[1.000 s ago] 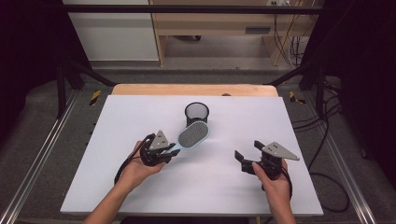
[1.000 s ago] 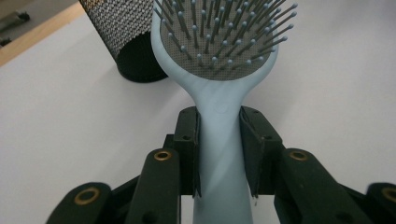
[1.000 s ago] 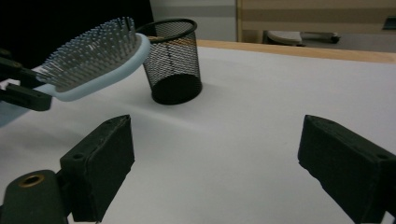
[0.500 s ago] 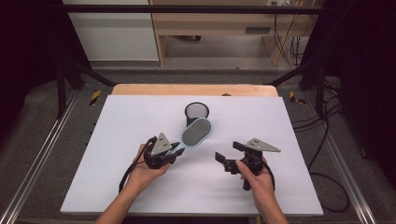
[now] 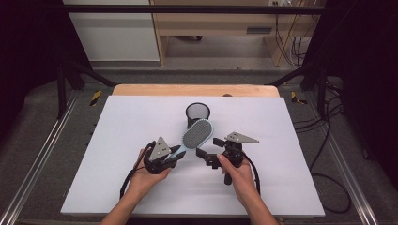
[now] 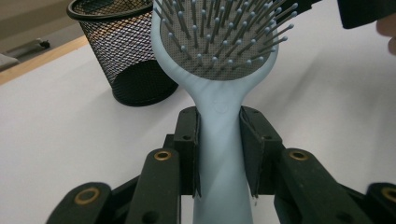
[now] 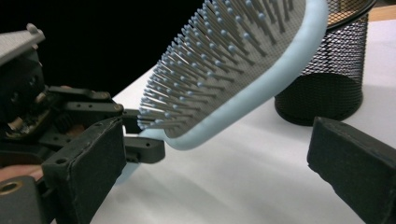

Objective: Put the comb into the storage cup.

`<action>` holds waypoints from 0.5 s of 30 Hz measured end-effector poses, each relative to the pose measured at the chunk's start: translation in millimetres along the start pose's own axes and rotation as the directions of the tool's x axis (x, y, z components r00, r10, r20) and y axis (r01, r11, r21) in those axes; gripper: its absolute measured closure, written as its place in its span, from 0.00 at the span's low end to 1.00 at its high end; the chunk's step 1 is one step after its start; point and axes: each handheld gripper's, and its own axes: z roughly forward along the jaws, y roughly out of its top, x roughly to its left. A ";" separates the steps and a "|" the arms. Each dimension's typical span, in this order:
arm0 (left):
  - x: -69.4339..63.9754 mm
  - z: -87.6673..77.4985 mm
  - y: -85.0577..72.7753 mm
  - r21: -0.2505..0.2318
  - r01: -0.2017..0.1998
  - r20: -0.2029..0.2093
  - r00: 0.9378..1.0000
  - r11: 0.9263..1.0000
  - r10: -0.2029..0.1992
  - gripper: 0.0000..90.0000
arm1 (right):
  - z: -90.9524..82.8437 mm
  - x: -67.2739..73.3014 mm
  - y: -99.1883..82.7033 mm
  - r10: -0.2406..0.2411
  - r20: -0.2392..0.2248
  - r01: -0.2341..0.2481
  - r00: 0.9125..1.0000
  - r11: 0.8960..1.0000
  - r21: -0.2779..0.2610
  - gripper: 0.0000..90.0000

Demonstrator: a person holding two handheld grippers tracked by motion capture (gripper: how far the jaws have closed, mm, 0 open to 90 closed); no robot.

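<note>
A pale blue hairbrush [image 5: 197, 133] with a grey bristle pad hangs over the white table [image 5: 131, 122]. My left gripper [image 5: 176, 153] is shut on its handle [image 6: 219, 154], both pads pressed to the sides, bristles facing up. My right gripper [image 5: 209, 147] is just right of the brush head. Its jaws have just been opening and now stand wide apart. The brush head [image 7: 233, 65] hangs between them and a little ahead, touching neither pad. A black mesh cup [image 5: 197, 112] stands upright behind the brush.
The mesh cup [image 6: 126, 51] is close behind the brush head, its opening upward. The wooden table edge [image 5: 192, 90] runs along the back. Cables [image 5: 328, 140] lie on the floor to the right. Metal rails flank the table.
My right hand has slid left across the table to the brush head, its jaws spreading wider. The left hand and the brush have hardly moved.
</note>
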 end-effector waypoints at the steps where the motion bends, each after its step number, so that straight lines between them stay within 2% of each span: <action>1: -1.0 0.3 -0.4 -0.003 0.004 0.002 1.000 1.000 -0.004 0.77 | 0.4 -0.2 -0.7 0.003 -0.005 -0.003 1.000 1.000 -0.006 0.05; 4: -4.8 1.4 -0.1 -0.002 -0.008 0.003 1.000 1.000 0.008 0.77 | 1.6 -0.2 -4.3 0.030 -0.027 -0.031 0.999 0.999 -0.023 0.05; 11: -10.4 3.2 -1.0 -0.003 -0.014 0.014 1.000 1.000 0.014 0.77 | 6.6 4.5 -8.1 0.013 -0.049 -0.014 0.999 1.000 -0.020 0.06; 15: -14.3 4.8 -1.3 -0.006 -0.016 0.012 1.000 1.000 0.016 0.77 | 5.6 2.5 -7.0 0.037 -0.055 -0.039 0.998 0.999 -0.032 0.06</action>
